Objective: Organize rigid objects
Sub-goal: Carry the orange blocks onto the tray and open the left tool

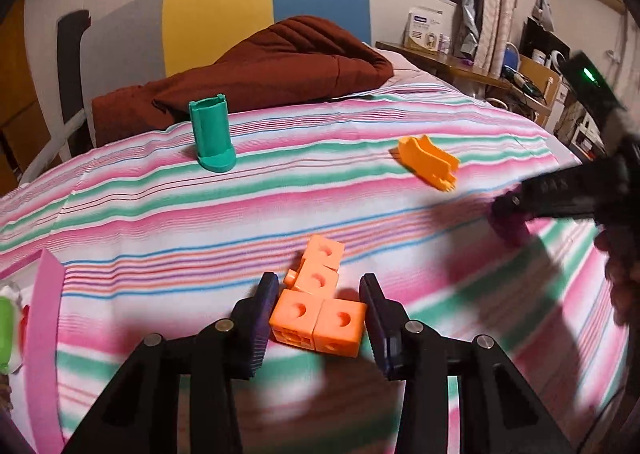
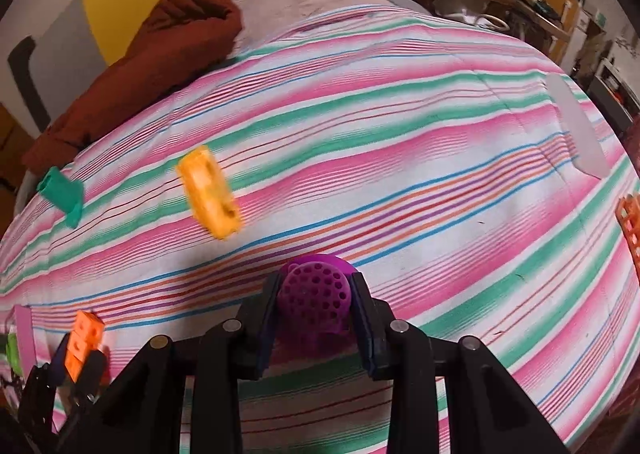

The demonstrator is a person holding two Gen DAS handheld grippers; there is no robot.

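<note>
An orange piece made of joined cubes (image 1: 316, 294) sits between the fingers of my left gripper (image 1: 320, 318), which is shut on its two nearest cubes and holds it just above the striped bedspread (image 1: 160, 214). The right wrist view shows the same piece (image 2: 82, 342) at the lower left. My right gripper (image 2: 316, 306) is shut on a purple perforated round piece (image 2: 316, 294), seen blurred at the right of the left wrist view (image 1: 512, 228). A green tube-shaped holder (image 1: 212, 134) stands upright farther back. A yellow-orange bracket (image 1: 430, 164) lies on the bedspread between the two grippers.
A brown quilt (image 1: 248, 70) is bunched at the head of the bed. A pink strip (image 1: 44, 334) and a green object (image 1: 6, 330) lie at the left edge. An orange lattice crate (image 2: 630, 226) and a grey strip (image 2: 576, 130) are on the right. A cluttered desk (image 1: 460, 62) stands beyond the bed.
</note>
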